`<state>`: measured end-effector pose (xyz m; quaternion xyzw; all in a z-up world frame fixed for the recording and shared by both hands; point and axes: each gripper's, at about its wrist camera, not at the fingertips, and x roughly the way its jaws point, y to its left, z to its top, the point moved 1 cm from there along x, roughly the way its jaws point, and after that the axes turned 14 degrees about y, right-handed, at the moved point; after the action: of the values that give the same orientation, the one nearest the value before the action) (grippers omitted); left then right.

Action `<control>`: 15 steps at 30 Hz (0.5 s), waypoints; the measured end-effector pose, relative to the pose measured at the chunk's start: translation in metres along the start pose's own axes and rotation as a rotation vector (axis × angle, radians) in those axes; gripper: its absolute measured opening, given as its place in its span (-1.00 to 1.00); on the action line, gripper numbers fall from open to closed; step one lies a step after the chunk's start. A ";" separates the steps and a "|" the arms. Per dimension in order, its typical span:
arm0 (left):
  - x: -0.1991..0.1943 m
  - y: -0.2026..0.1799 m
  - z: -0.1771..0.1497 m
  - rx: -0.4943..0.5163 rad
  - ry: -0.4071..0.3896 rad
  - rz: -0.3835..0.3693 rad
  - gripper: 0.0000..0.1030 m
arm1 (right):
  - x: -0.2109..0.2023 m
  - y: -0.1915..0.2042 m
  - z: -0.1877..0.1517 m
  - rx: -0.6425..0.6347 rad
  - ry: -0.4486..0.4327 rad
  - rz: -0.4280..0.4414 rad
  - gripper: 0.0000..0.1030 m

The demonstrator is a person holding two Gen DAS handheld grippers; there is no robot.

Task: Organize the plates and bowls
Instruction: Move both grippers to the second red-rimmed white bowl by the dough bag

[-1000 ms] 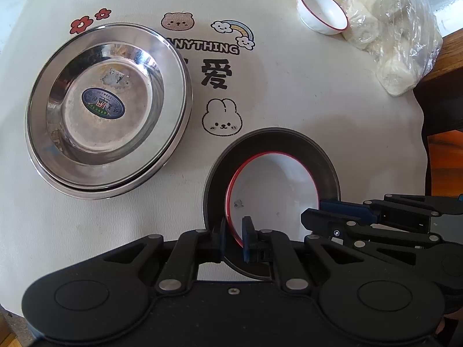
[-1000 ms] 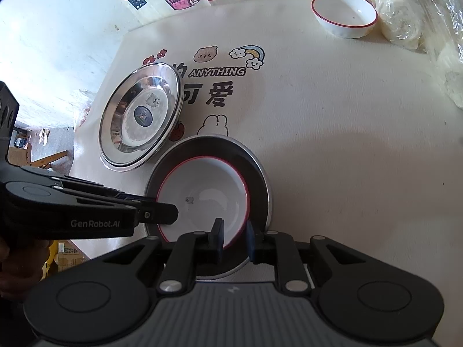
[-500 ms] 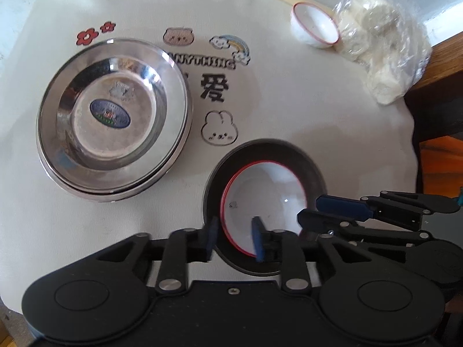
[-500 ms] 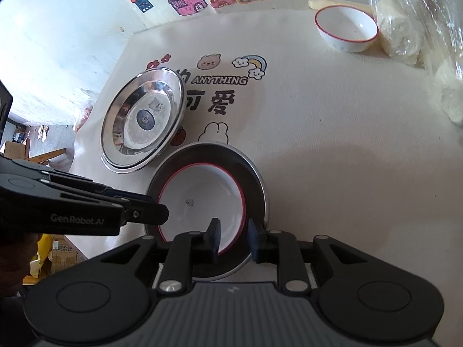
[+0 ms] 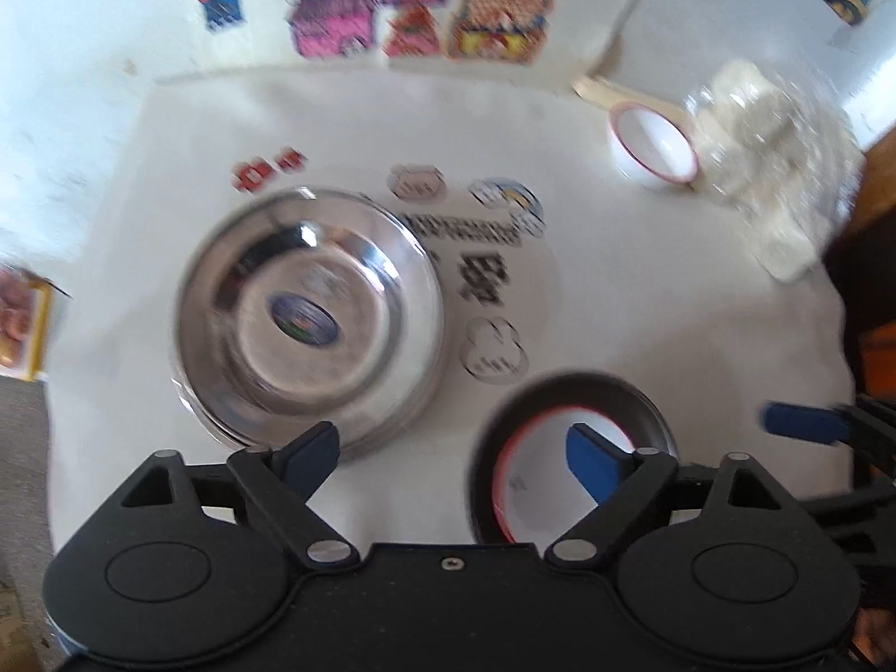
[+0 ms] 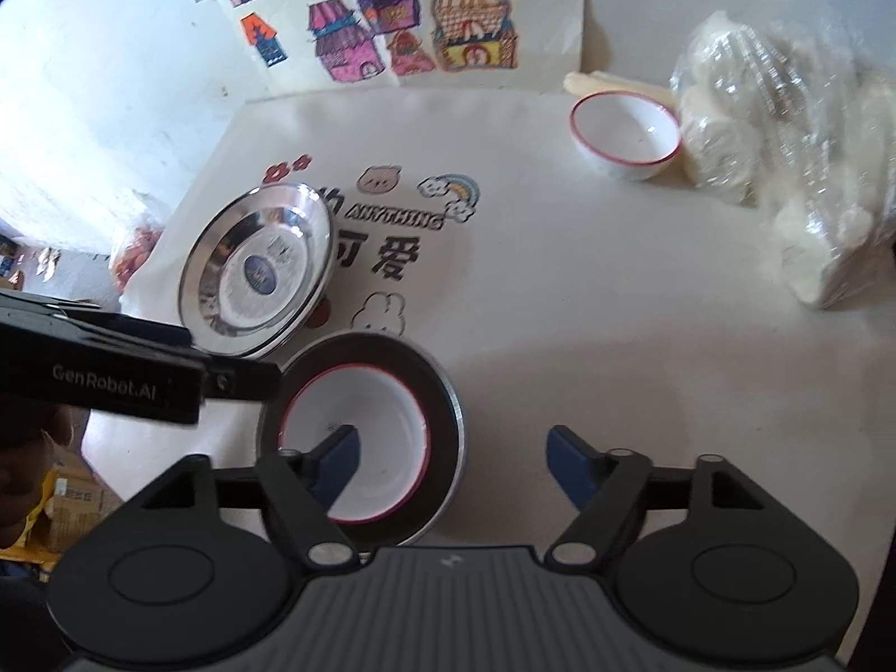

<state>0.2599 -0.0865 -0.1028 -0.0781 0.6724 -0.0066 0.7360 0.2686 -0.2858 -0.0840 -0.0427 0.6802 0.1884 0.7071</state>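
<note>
A white red-rimmed bowl (image 5: 546, 481) (image 6: 369, 448) sits inside a dark steel plate (image 5: 638, 397) (image 6: 442, 386) on the near part of the table. A stack of shiny steel plates (image 5: 308, 313) (image 6: 260, 269) lies to its left. A second white red-rimmed bowl (image 5: 652, 145) (image 6: 627, 134) stands at the far right. My left gripper (image 5: 451, 456) is open and empty, raised above the table between the stack and the bowl. My right gripper (image 6: 453, 462) is open and empty, raised over the dark plate's right edge.
A clear bag of white lumps (image 6: 795, 168) (image 5: 767, 168) lies at the far right beside the far bowl. The white printed cloth (image 6: 560, 280) covers the table. Stickers of houses are on the wall (image 6: 392, 28) behind. The table's left edge drops off near the steel stack.
Both grippers have opened wide, let go of the bowl and dark plate, and pulled up and back. The left wrist view is blurred from motion.
</note>
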 end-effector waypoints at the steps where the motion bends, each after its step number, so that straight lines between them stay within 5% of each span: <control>1: -0.001 0.000 0.001 -0.008 -0.028 0.032 0.85 | -0.002 -0.001 0.000 0.003 -0.007 -0.011 0.69; 6: -0.007 0.001 0.006 -0.017 -0.108 0.084 0.96 | -0.005 -0.009 -0.001 0.029 -0.043 -0.055 0.95; 15: -0.006 -0.016 0.009 -0.023 -0.206 0.118 0.97 | -0.012 -0.029 -0.003 0.086 -0.133 -0.093 1.00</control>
<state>0.2700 -0.1006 -0.0938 -0.0471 0.5965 0.0525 0.7995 0.2752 -0.3159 -0.0777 -0.0314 0.6364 0.1283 0.7600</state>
